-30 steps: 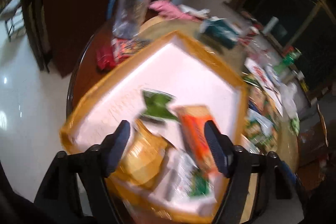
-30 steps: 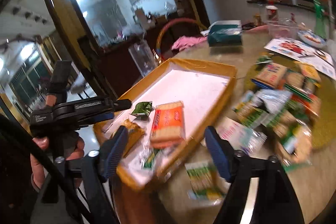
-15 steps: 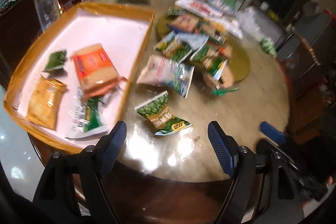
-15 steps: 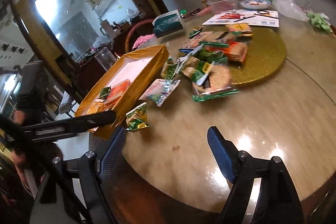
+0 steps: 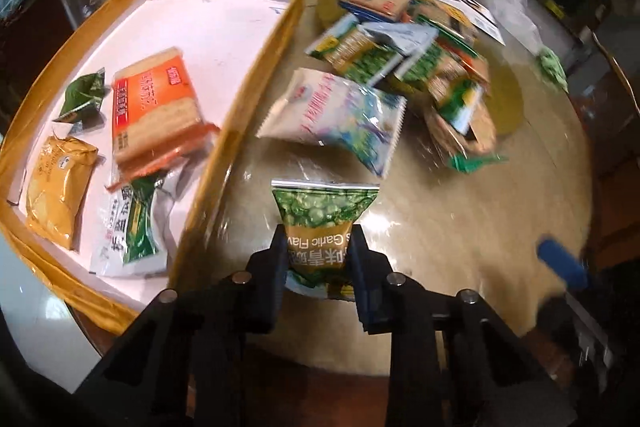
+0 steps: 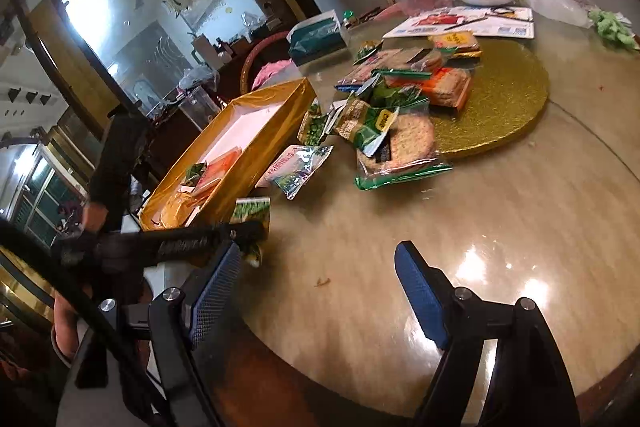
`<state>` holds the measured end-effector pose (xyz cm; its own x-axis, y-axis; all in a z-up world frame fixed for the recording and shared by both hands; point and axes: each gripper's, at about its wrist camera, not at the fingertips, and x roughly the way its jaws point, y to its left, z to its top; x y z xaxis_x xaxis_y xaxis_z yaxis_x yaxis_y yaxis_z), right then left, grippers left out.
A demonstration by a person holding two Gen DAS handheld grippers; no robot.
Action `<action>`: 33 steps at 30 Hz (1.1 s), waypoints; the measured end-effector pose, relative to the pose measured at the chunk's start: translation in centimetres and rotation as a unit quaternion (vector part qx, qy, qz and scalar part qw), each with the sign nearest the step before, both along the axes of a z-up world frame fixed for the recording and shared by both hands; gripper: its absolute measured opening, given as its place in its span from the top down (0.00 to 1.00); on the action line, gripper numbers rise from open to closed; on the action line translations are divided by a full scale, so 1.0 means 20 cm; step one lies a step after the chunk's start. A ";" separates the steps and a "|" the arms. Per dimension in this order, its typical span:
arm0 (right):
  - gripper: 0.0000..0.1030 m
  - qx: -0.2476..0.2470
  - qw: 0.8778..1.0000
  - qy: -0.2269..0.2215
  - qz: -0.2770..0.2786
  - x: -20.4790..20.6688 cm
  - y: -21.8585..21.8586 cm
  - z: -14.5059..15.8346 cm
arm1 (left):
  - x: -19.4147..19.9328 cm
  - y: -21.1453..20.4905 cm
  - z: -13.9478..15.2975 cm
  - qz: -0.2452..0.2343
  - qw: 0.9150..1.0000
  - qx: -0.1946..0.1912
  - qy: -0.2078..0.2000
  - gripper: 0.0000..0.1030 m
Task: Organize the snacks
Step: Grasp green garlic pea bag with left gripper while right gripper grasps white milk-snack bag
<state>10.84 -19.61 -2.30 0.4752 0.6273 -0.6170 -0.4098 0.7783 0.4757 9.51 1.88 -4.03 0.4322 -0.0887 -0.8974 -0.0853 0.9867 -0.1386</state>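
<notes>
The left gripper [image 5: 318, 255] squeezes the bottom end of a green pea bag [image 5: 322, 223] on the counter [image 5: 440, 227], just beside the yellow tray [image 5: 240, 131]. The bag looks light, soft and crinkly, so a grip near the middle seems safest. The right gripper [image 6: 320, 291] is open and holds nothing.

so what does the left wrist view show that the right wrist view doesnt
Only the left wrist view: the left gripper shut on the green pea packet, and the yellow packet lying flat in the tray. Only the right wrist view: the open right gripper over bare tabletop, and the glass doors behind. Both: the gold-edged tray, the orange cracker pack and the snack pile.
</notes>
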 end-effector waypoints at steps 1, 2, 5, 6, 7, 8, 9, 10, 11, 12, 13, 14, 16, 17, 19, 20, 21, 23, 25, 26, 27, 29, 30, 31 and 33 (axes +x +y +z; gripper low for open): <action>0.23 -0.002 1.000 0.000 0.007 0.02 0.02 0.01 | -0.02 -0.01 0.00 -0.004 1.000 0.002 -0.003 0.71; 0.23 -0.005 1.000 -0.003 0.015 0.04 0.04 0.01 | -0.04 0.00 0.00 -0.008 1.000 -0.002 -0.004 0.72; 0.23 -0.023 0.998 -0.016 0.058 0.10 0.14 0.06 | -0.12 0.07 0.06 -0.010 0.997 -0.070 -0.023 0.72; 0.23 -0.028 0.997 -0.019 0.067 0.13 0.17 0.07 | -0.13 0.08 0.07 -0.010 0.996 -0.083 -0.029 0.72; 0.23 -0.034 0.995 -0.021 0.086 0.18 0.22 0.09 | -0.16 0.12 0.10 -0.006 0.995 -0.097 -0.039 0.72; 0.23 -0.040 0.993 -0.023 0.104 0.21 0.26 0.09 | -0.17 0.15 0.12 0.001 0.994 -0.104 -0.046 0.72; 0.23 -0.051 0.992 -0.027 0.115 0.24 0.30 0.09 | -0.18 0.19 0.15 0.010 0.993 -0.107 -0.051 0.72; 0.22 -0.073 0.989 -0.030 0.126 0.29 0.38 0.09 | -0.20 0.23 0.17 0.021 0.992 -0.110 -0.055 0.72; 0.22 -0.087 0.985 -0.027 0.144 0.32 0.43 0.07 | -0.22 0.26 0.18 0.028 0.991 -0.113 -0.060 0.72; 0.22 -0.103 0.981 -0.026 0.164 0.35 0.49 0.06 | -0.23 0.30 0.20 0.035 0.991 -0.116 -0.065 0.72; 0.22 -0.129 0.976 -0.031 0.173 0.38 0.56 0.04 | -0.24 0.34 0.22 0.044 0.990 -0.116 -0.073 0.72; 0.22 -0.147 0.972 -0.034 0.178 0.41 0.62 0.03 | -0.25 0.37 0.23 0.050 0.989 -0.117 -0.078 0.72; 0.22 -0.199 0.959 -0.052 0.195 0.45 0.74 -0.01 | -0.28 0.44 0.24 0.067 0.987 -0.122 -0.085 0.72; 0.22 -0.216 0.955 -0.057 0.197 0.47 0.76 -0.04 | -0.28 0.46 0.24 0.074 0.986 -0.125 -0.086 0.72; 0.22 -0.232 0.951 -0.048 0.199 0.52 0.81 -0.08 | -0.30 0.50 0.24 0.084 0.984 -0.130 -0.088 0.72; 0.22 -0.231 0.952 -0.046 0.196 0.54 0.81 -0.10 | -0.29 0.51 0.23 0.087 0.984 -0.130 -0.090 0.72; 0.22 -0.231 0.952 -0.043 0.196 0.56 0.81 -0.11 | -0.29 0.53 0.23 0.089 0.983 -0.131 -0.091 0.72; 0.22 -0.214 0.955 -0.013 0.206 0.58 0.79 -0.15 | -0.30 0.55 0.23 0.093 0.982 -0.133 -0.095 0.72; 0.22 -0.197 0.957 0.000 0.213 0.55 0.75 -0.15 | -0.30 0.57 0.23 0.096 0.981 -0.136 -0.096 0.72; 0.22 -0.190 0.958 0.007 0.214 0.53 0.72 -0.14 | -0.30 0.59 0.23 0.096 0.981 -0.138 -0.097 0.72; 0.22 -0.181 0.959 0.013 0.219 0.50 0.71 -0.14 | -0.31 0.60 0.23 0.097 0.981 -0.139 -0.098 0.72; 0.22 -0.182 0.958 0.009 0.223 0.43 0.70 -0.12 | -0.30 0.62 0.23 0.098 0.980 -0.140 -0.100 0.72; 0.22 -0.191 0.958 0.004 0.213 0.42 0.70 -0.12 | -0.30 0.62 0.23 0.098 0.980 -0.141 -0.100 0.72; 0.22 -0.195 0.960 0.004 0.202 0.42 0.72 -0.11 | -0.29 0.62 0.23 0.097 0.980 -0.140 -0.099 0.72; 0.23 -0.190 0.964 0.014 0.186 0.43 0.74 -0.12 | -0.28 0.62 0.22 0.098 0.981 -0.138 -0.098 0.72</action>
<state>19.45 -4.75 -4.60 0.2413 0.4772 -0.8450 -0.6853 0.7004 0.1998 3.85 14.19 0.46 0.6270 -0.2151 -0.7487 -0.2147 0.8762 -0.4315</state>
